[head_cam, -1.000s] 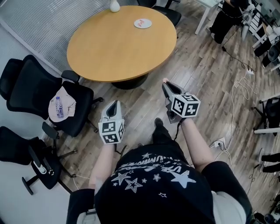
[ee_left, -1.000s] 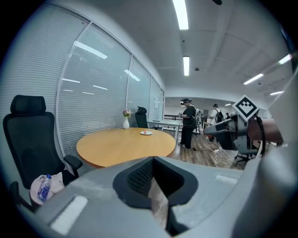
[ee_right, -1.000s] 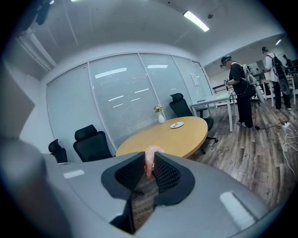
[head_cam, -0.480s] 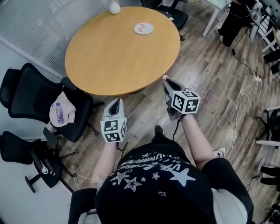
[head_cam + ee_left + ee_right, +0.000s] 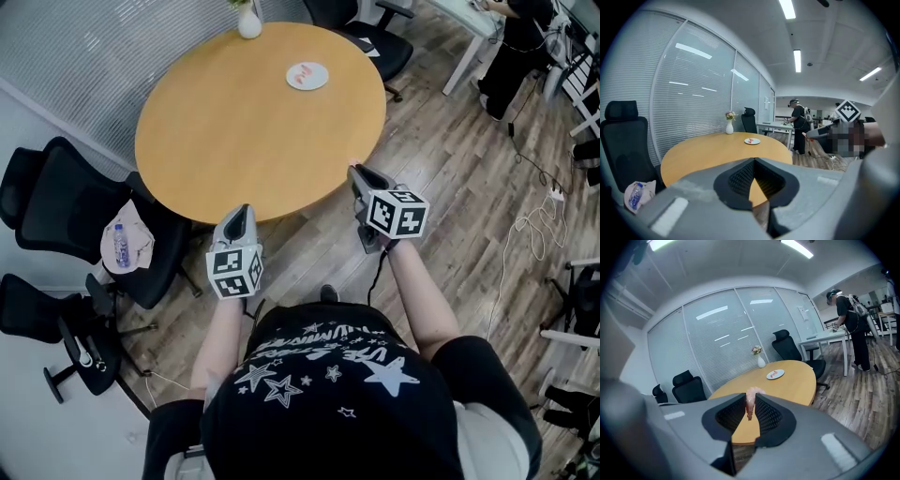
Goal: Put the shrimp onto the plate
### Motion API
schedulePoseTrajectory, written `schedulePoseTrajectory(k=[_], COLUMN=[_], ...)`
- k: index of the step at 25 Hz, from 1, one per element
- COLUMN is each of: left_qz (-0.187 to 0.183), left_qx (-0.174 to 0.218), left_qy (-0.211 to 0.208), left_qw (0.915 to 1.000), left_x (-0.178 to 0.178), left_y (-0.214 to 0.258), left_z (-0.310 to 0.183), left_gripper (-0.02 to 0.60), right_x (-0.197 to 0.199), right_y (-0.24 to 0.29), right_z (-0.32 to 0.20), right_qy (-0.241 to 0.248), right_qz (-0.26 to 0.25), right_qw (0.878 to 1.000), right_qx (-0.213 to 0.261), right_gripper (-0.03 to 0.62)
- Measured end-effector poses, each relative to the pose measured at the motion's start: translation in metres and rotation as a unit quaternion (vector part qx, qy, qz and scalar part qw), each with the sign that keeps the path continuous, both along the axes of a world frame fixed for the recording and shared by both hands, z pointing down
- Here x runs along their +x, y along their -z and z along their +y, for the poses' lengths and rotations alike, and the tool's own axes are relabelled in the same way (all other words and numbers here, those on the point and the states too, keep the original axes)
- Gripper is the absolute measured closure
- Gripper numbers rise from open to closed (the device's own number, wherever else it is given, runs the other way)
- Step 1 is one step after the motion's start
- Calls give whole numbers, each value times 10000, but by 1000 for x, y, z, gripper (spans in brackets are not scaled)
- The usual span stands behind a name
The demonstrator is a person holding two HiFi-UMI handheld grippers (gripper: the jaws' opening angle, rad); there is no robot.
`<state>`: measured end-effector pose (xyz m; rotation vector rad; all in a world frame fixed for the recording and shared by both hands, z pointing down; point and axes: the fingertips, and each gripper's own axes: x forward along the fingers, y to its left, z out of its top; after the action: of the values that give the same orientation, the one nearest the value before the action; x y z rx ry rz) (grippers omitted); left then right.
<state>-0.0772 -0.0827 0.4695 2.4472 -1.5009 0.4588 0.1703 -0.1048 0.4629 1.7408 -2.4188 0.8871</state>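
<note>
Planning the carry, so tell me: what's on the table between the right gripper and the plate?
Nothing but bare tabletop lies between the right gripper, shut on the shrimp, and the plate. The head view shows it.

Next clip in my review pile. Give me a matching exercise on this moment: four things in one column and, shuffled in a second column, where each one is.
Things
1. shrimp
2. plate
3. white vase
4. water bottle

Places
A. on the seat of a black chair
B. at the very far edge of the round table
C. between the jaws of the right hand-held gripper
D. flat on the table top, on its far side, in from the edge

Pairs: 1-C, 2-D, 3-B, 4-A
</note>
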Motion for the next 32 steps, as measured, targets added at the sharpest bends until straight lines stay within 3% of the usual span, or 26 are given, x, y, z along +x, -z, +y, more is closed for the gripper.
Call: schedulePoseTrajectory(k=[10, 15, 23, 32], left_qz=[-31, 22, 163, 259], left_qx=[-70, -148, -177, -164], left_qy=[257, 193, 92, -86], left_qw=[9996, 9997, 9997, 9995], left_x=[8, 10, 14, 22], left_y=[-3, -14, -23, -23], left_z=[-29, -56, -139, -233], left_gripper=[580, 580, 580, 580], right_x=[11, 15, 34, 39], right_y=[-18, -32, -35, -47], right_z=[-39, -59, -130, -228], right_qy=[195, 127, -63, 59], right_qz=[-61, 10, 355, 820], right_qw=[9996, 9995, 9988, 9956], right_qx=[-178, -300, -336, -460], right_gripper=[528, 528, 528, 528])
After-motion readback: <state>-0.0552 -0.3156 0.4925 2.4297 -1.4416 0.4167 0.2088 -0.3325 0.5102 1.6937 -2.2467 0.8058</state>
